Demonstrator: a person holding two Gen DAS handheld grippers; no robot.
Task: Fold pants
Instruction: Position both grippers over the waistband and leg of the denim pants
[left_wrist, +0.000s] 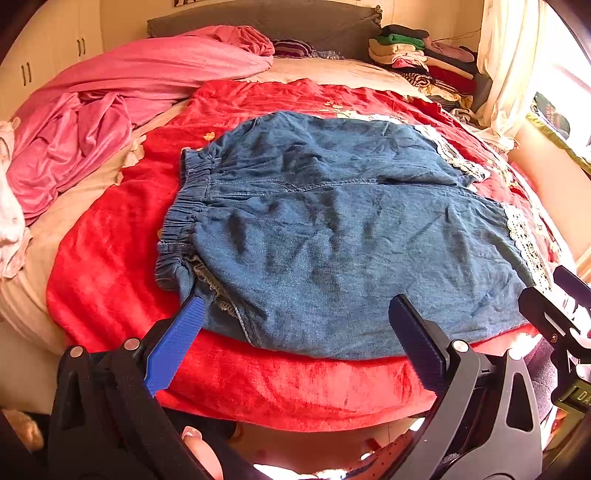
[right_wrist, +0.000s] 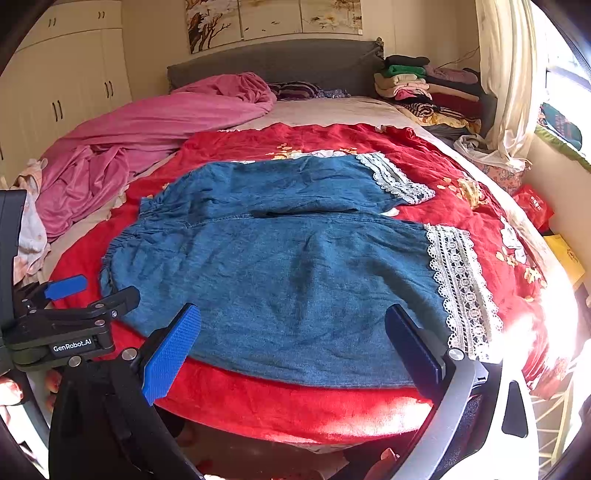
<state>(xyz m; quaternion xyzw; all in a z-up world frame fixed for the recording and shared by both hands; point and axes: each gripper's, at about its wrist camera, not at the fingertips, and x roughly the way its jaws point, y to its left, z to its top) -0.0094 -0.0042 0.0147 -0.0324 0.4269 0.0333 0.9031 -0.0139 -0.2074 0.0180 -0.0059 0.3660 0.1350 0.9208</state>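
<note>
Blue denim pants (left_wrist: 332, 229) (right_wrist: 295, 266) with white lace cuffs (right_wrist: 458, 288) lie flat on a red blanket (left_wrist: 110, 266) (right_wrist: 295, 398), elastic waistband (left_wrist: 184, 210) to the left, legs pointing right. My left gripper (left_wrist: 299, 306) hovers open over the near edge of the pants by the waist end, nothing between its blue fingers (left_wrist: 177, 343). Open as well, my right gripper (right_wrist: 295, 314) hangs above the near leg's lower edge. In the right wrist view the left gripper (right_wrist: 88, 291) shows at the far left; part of the right gripper (left_wrist: 554, 306) appears at the left view's right edge.
A crumpled pink blanket (right_wrist: 147, 129) covers the bed's left side. Stacked folded clothes (right_wrist: 424, 85) sit by the grey headboard (right_wrist: 277, 62). Curtain and window (right_wrist: 517, 92) are on the right, wardrobes (right_wrist: 55, 92) on the left. The bed's near edge is just below the grippers.
</note>
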